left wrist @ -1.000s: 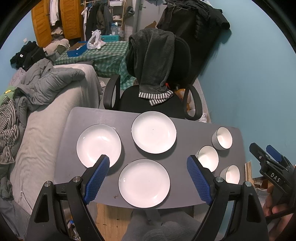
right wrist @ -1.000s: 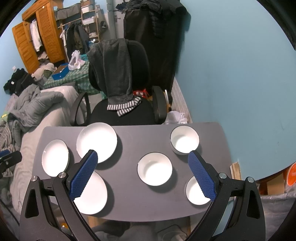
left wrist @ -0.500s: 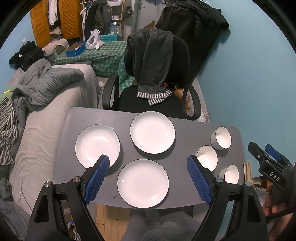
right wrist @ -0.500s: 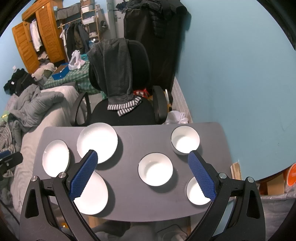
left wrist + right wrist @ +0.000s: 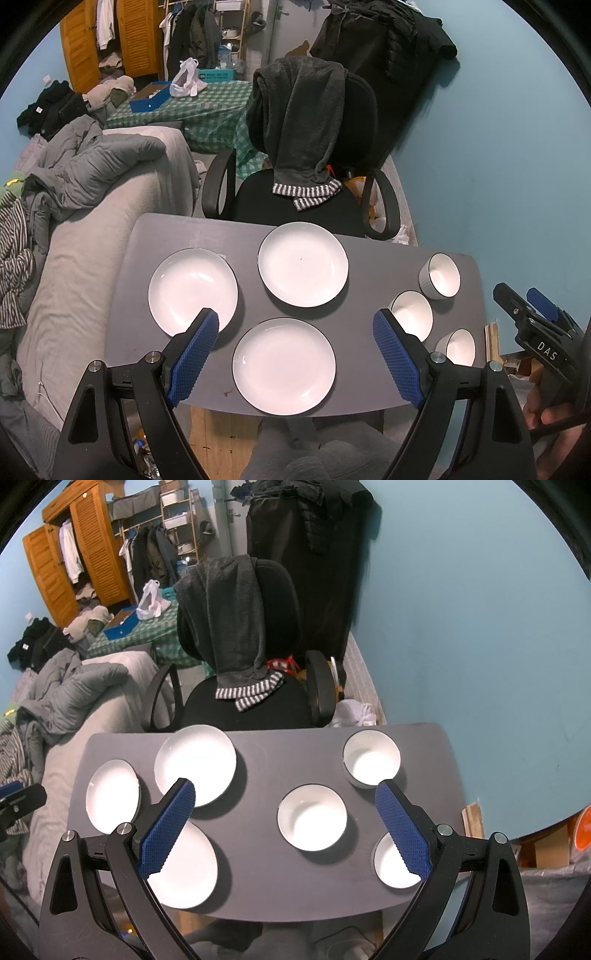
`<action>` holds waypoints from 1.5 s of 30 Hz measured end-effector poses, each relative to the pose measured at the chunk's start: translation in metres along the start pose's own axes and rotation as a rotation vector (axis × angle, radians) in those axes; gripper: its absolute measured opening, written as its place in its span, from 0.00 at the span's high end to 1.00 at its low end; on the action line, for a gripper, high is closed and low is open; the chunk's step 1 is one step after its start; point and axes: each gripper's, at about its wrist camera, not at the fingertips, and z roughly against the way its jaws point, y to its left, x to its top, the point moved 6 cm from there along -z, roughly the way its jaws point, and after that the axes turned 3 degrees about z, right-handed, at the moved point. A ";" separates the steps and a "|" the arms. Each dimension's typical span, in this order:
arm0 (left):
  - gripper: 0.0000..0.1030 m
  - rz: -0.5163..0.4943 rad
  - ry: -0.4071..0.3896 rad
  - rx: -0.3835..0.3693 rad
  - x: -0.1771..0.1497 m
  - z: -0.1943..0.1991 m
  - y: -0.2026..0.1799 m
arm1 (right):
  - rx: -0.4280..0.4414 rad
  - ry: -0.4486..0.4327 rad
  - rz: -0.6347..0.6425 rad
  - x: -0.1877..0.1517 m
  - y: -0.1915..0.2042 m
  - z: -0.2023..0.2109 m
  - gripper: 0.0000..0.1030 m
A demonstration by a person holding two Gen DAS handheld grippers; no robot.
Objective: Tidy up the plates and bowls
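Altogether, three white plates (image 5: 284, 365) were seen laid apart on the left half of the grey table (image 5: 362, 373), and three white bowls (image 5: 312, 818) were spread along its right side. Nothing was held: the left gripper (image 5: 295, 354) and the right gripper (image 5: 286, 827) were kept wide apart above the table. Beyond it, a black office chair (image 5: 295, 206) was draped with a dark garment.

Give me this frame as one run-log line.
left gripper: open, empty | right gripper: open, empty | three plates, three bowls: unstacked on table
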 end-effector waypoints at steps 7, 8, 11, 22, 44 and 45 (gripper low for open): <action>0.15 0.003 0.003 -0.013 0.000 0.001 0.005 | 0.001 0.007 -0.006 0.000 0.000 -0.001 0.06; 0.15 0.002 0.002 -0.016 -0.002 0.002 0.009 | 0.001 0.008 -0.005 0.001 0.000 -0.001 0.06; 0.15 0.001 0.003 -0.020 -0.001 0.001 0.009 | -0.001 0.011 -0.006 0.001 -0.001 -0.002 0.06; 0.15 0.004 0.006 -0.029 -0.001 0.004 0.014 | 0.003 0.014 -0.011 0.001 -0.004 -0.006 0.06; 0.15 0.027 -0.013 0.046 -0.001 -0.009 0.055 | 0.080 0.093 0.144 -0.009 0.041 -0.043 0.06; 0.15 0.036 -0.007 0.052 -0.003 -0.012 0.060 | 0.089 0.096 0.147 -0.009 0.044 -0.045 0.06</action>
